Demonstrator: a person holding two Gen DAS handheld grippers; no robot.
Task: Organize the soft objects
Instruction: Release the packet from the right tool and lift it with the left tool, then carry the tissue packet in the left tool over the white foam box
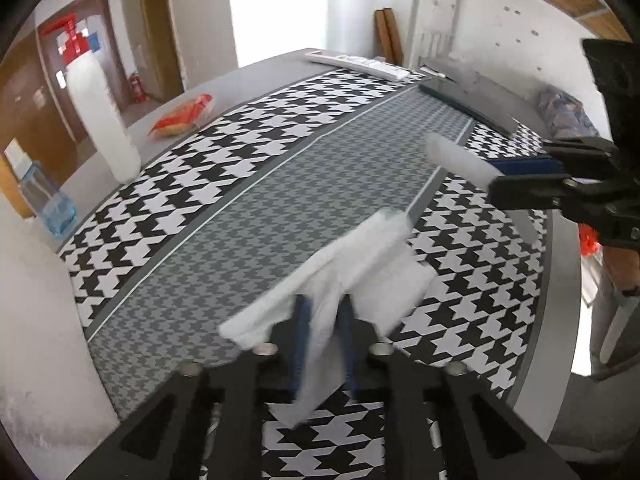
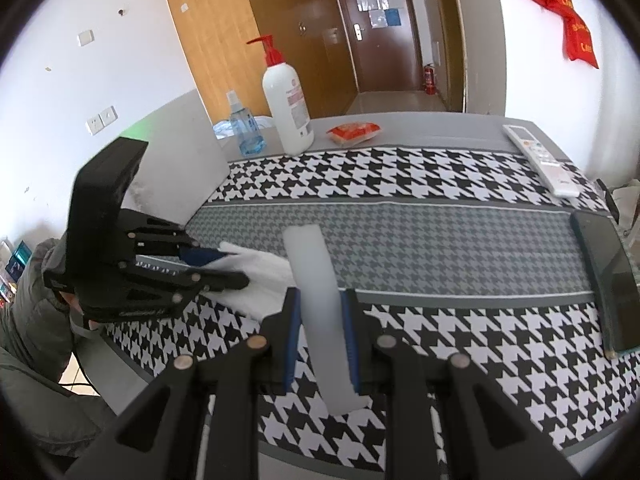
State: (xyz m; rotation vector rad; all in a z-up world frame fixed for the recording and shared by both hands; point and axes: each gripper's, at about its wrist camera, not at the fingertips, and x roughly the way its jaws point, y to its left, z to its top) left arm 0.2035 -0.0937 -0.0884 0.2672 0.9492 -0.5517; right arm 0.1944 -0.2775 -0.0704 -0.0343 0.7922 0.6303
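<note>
The left gripper clamps a white cloth, the right gripper a foam strip, above the houndstooth mat; neither placed yet.

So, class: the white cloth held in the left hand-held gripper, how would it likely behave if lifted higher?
Probably floppy: the white cloth already droops and folds on both sides of the left hand-held gripper. It likely weighs little, since a narrow pinch carries it. It may trail across the patterned table mat rather than keep its shape.
</note>
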